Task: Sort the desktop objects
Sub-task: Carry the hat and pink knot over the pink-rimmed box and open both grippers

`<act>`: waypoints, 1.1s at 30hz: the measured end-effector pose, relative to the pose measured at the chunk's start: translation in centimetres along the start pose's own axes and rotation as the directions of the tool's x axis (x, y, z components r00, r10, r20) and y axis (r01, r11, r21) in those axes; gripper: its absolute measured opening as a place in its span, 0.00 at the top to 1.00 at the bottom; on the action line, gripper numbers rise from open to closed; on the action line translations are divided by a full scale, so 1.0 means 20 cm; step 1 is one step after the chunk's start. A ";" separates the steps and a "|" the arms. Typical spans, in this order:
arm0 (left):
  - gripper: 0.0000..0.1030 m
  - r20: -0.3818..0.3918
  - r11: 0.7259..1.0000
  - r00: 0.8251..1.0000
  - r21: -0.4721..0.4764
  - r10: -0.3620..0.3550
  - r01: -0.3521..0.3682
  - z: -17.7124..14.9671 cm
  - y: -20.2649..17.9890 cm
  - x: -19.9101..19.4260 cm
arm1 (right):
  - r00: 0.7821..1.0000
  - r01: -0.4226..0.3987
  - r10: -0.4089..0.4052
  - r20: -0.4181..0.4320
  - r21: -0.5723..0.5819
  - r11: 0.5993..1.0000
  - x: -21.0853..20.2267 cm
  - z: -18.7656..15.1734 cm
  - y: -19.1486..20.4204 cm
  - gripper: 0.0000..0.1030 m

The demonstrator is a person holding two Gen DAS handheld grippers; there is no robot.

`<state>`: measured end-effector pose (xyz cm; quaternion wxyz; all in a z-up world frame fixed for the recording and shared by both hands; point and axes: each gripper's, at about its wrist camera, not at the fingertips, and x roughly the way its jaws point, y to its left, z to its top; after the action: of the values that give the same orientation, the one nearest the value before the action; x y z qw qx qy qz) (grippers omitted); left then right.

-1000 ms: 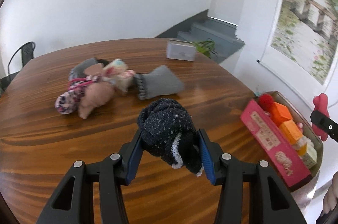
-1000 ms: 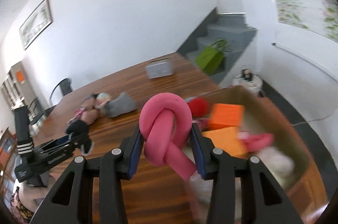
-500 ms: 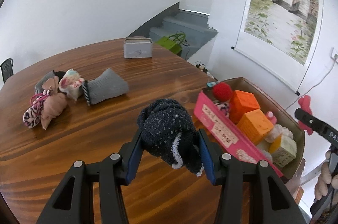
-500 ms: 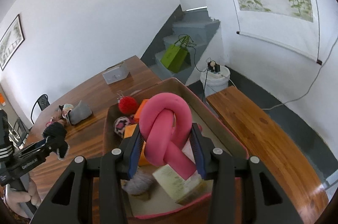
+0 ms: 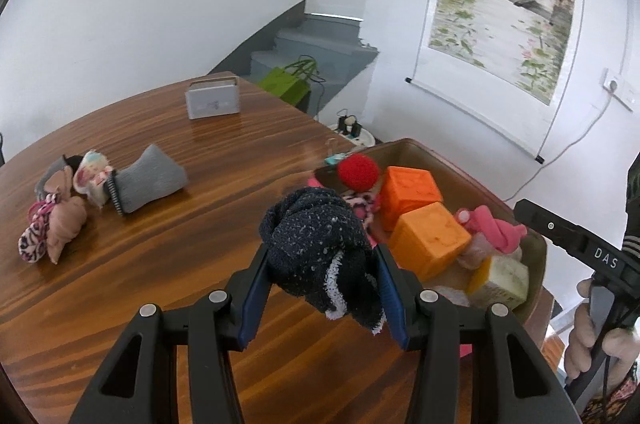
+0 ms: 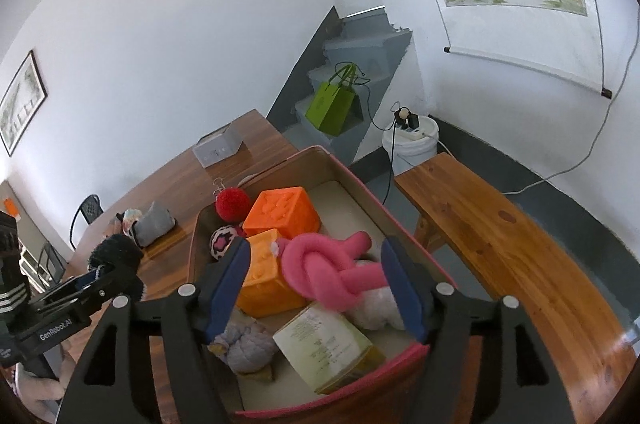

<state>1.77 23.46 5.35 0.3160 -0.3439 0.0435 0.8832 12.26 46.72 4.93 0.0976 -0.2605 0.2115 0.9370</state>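
My left gripper is shut on a rolled dark navy speckled sock and holds it above the wooden table, just left of the brown box. From the right wrist view, that sock hangs left of the box. My right gripper hovers over the box with its jaws opening. The pink knotted tube lies loose between them on the toys, clear of both pads. The left wrist view shows the same pink knot resting inside the box.
The box holds two orange cubes, a red pompom, a yellow-green carton and soft toys. A heap of socks, a grey sock and a small grey case lie on the table. A wooden bench stands right of the box.
My right gripper has let go of the pink knot, which now lies in the box, and its jaws have spread. The left gripper carried the navy sock closer to the box.
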 end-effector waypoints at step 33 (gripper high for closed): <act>0.37 -0.087 0.969 0.971 0.084 -0.223 0.230 -0.01 -0.38 0.08 | 0.999 -0.006 0.001 0.053 0.102 0.995 -0.12 -0.03 -0.13 0.28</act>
<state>5.47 30.41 5.20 0.4288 -0.3651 0.0570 0.8244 15.36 48.52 4.95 0.1149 -0.2297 0.2566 0.9318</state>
